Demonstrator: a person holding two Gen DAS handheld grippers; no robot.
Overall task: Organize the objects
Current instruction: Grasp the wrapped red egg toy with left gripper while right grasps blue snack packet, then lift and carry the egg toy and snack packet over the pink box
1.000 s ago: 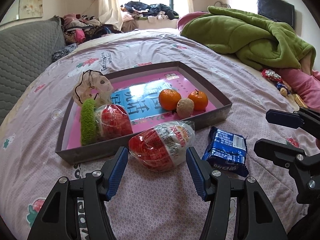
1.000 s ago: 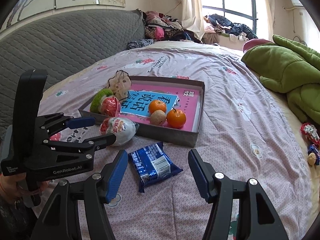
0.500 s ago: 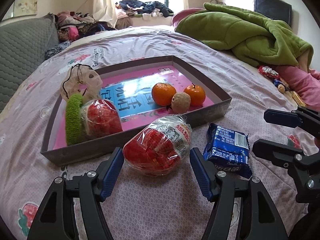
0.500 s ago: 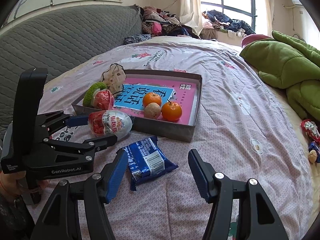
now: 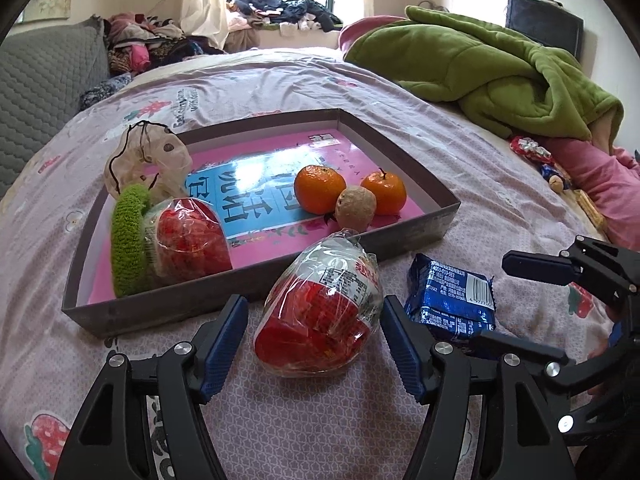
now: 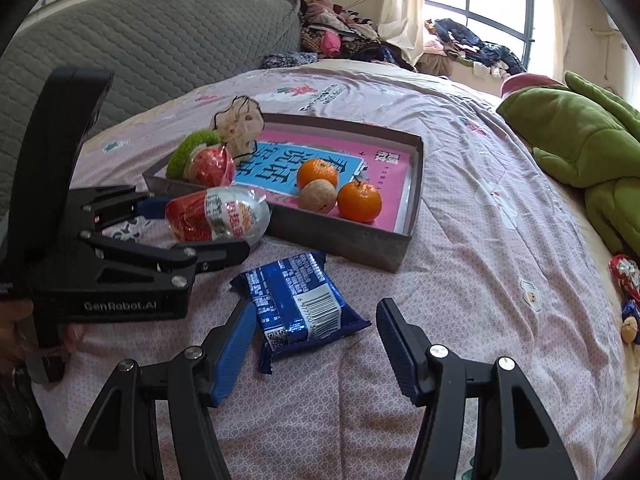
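Note:
A grey shallow box lies on the bed, holding two oranges, a brown fruit, a red snack bag, a green scrunchie and a mesh pouch. A second red snack bag lies on the sheet in front of the box, between the open fingers of my left gripper. A blue snack packet lies to its right, between the open fingers of my right gripper.
A green blanket is heaped at the right. Small wrapped items lie by it. A grey headboard stands at the left; clothes are piled by the window.
Both grippers have moved forward and lower. The red bag now lies between the left fingers and the blue packet between the right fingers. Both stay open.

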